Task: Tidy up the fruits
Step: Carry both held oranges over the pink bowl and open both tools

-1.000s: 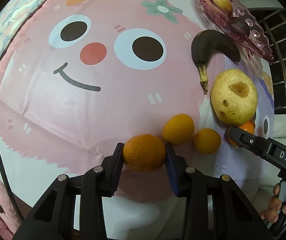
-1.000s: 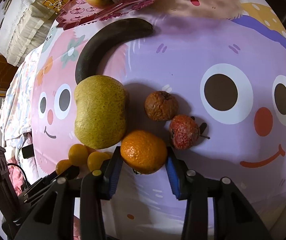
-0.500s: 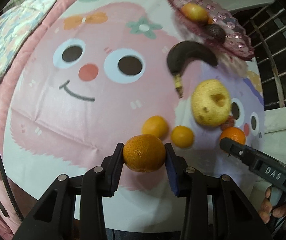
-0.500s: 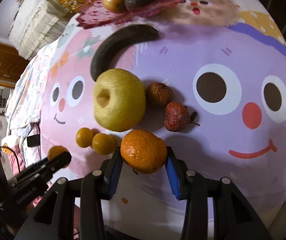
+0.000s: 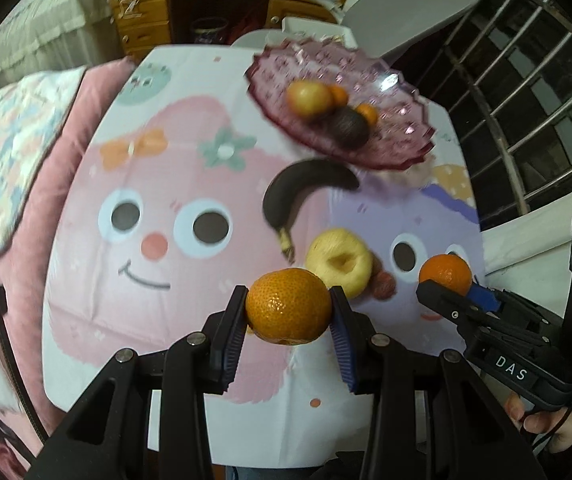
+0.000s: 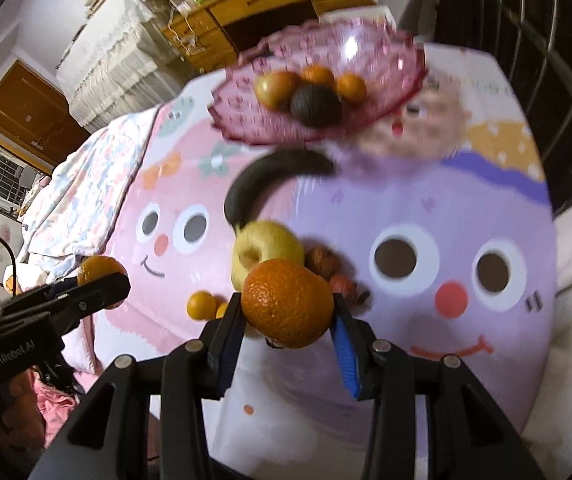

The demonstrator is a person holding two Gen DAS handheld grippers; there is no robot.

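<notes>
My left gripper (image 5: 289, 312) is shut on an orange (image 5: 288, 305) and holds it above the table. My right gripper (image 6: 288, 308) is shut on another orange (image 6: 288, 303), also in the air; it shows at the right of the left wrist view (image 5: 445, 278). A pink glass fruit plate (image 5: 398, 136) stands at the table's far side with an apple (image 5: 309, 97), a dark fruit (image 5: 349, 128) and small oranges. On the cloth lie a blackened banana (image 5: 302, 192), a yellow pear (image 5: 340, 261), two shrivelled red-brown fruits (image 6: 326, 261) and two small oranges (image 6: 202, 305).
The table wears a pink and purple cartoon-face cloth (image 5: 134, 280). A folded quilt (image 5: 2, 152) lies at the left edge. A wooden cabinet (image 5: 206, 4) stands behind, and a metal railing (image 5: 534, 92) at the right.
Both grippers have risen and pulled back from the table, each with its orange. The plate and the room behind have come into view.
</notes>
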